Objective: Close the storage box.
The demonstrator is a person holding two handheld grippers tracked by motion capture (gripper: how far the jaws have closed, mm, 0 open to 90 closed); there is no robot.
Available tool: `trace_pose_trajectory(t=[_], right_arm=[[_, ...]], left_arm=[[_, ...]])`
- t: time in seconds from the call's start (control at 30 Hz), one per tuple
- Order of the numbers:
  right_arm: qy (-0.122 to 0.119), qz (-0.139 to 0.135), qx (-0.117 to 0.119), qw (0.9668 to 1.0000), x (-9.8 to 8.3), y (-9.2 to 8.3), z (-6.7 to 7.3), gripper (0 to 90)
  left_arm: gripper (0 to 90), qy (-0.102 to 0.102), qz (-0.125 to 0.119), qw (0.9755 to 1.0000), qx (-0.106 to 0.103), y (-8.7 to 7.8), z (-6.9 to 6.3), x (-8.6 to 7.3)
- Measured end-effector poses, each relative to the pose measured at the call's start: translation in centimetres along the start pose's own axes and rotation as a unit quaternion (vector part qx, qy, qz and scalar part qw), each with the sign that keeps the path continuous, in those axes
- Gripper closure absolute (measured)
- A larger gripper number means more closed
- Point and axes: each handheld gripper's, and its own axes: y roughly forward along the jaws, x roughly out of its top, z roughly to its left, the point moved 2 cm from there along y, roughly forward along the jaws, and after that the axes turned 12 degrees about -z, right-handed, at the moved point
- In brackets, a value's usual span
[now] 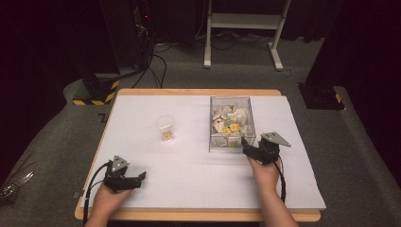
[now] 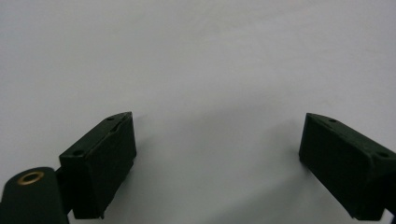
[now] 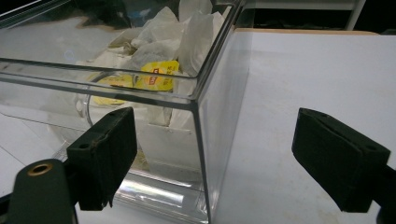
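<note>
A clear plastic box [image 1: 211, 124] stands right of the table's middle, holding several white tea bags [image 1: 229, 118] with yellow tags. A clear cup [image 1: 165, 127] with a small yellow item inside stands to its left. My right gripper [image 1: 246, 144] is open at the box's near right corner. In the right gripper view, my right gripper [image 3: 215, 112] has that corner of the box [image 3: 219, 135] between its spread jaws, with the tea bags [image 3: 161, 39] behind the wall. My left gripper [image 1: 141, 178] rests open near the front left, and in its own view my left gripper [image 2: 218, 115] has nothing between its jaws.
A white sheet [image 1: 189, 165] covers the wooden table [image 1: 198, 216]. Beyond the table's far edge stand a white frame's legs [image 1: 241, 33] and a black stand with yellow striped base [image 1: 97, 90] on grey carpet.
</note>
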Motion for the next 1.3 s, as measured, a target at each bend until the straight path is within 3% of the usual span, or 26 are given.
trace_pose_trajectory(t=[0.23,0.4,0.57,0.73,1.1,1.3], right_arm=[[0.008,0.002,0.005,1.0000,-0.1,0.6,-0.4,12.9],[-0.003,0.004,0.003,1.0000,0.0,0.2,-0.1,16.3],[-0.006,0.000,0.011,0.9999,0.0,-1.3,-0.3,18.1],[-0.009,0.005,0.005,0.9999,-0.4,-3.4,-1.3,18.6],[-0.009,0.043,-0.024,0.9987,-2.7,-8.0,-4.1,20.2],[-0.016,0.067,-0.032,0.9971,-4.1,-9.1,-4.7,20.5]], left_arm=[[11.5,-0.001,0.000,1.0000,0.000,0.0,0.0,0.0],[11.6,0.000,0.000,1.0000,0.000,0.0,0.0,0.0],[11.6,0.001,-0.001,1.0000,0.001,0.0,0.0,0.0],[11.6,-0.001,-0.002,1.0000,0.001,0.0,-0.1,0.0],[11.8,0.001,-0.002,1.0000,0.004,0.0,-0.1,0.0],[11.8,0.001,-0.001,1.0000,0.004,0.0,-0.1,0.0]])
